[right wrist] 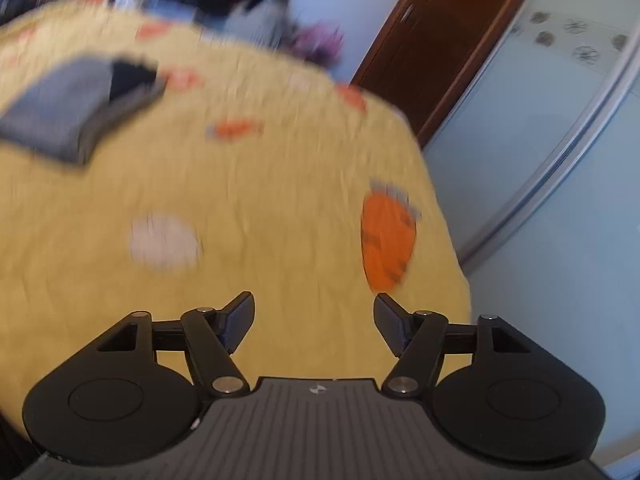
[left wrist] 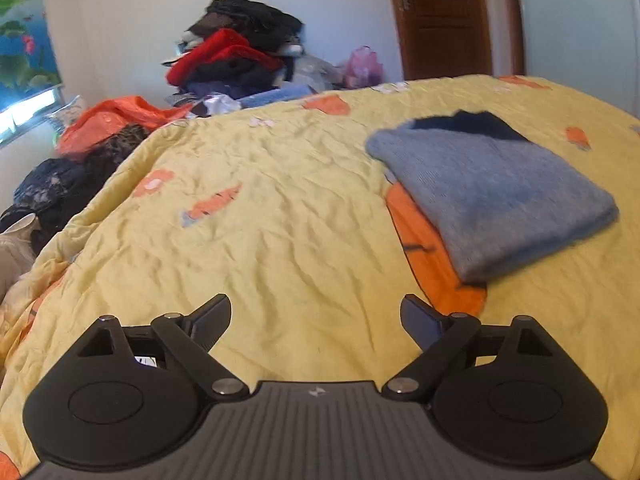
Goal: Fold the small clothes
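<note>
Your left gripper [left wrist: 316, 320] hangs over the near part of the yellow quilt [left wrist: 280, 208] with its fingers spread wide and nothing between them; the folded grey-blue sweater [left wrist: 492, 192] lies flat on the quilt to its far right, well apart from the fingertips, a dark collar showing at its far edge. Your right gripper [right wrist: 314, 320] also stands parted and empty above the quilt; in its blurred view the sweater sits far left, and a pile of clothes [left wrist: 236, 56] rises beyond the bed's far edge.
</note>
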`<action>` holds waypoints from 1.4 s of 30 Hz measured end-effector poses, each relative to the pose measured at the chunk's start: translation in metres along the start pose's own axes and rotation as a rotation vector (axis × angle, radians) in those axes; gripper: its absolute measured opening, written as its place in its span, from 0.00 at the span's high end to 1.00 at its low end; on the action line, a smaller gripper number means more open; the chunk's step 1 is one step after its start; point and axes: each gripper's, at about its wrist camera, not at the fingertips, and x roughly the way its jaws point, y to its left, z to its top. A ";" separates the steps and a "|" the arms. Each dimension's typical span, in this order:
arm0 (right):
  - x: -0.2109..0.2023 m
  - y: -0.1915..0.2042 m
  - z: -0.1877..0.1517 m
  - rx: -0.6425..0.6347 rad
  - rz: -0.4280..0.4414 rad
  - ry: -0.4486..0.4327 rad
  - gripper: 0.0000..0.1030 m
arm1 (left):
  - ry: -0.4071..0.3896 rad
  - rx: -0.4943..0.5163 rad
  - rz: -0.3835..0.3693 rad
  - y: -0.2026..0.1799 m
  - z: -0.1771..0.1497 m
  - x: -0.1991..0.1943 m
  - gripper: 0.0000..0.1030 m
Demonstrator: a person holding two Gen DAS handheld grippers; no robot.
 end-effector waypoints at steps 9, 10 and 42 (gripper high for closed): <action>0.092 0.139 0.059 0.292 0.498 -0.020 0.10 | 0.099 -0.185 -0.108 -0.073 0.001 0.035 0.10; 0.101 0.152 0.062 0.292 0.502 0.002 0.10 | 0.101 -0.175 -0.108 -0.080 0.000 0.038 0.10; 0.117 0.222 0.052 0.227 0.253 -0.056 0.00 | 0.067 -0.151 -0.104 -0.097 -0.001 0.052 0.00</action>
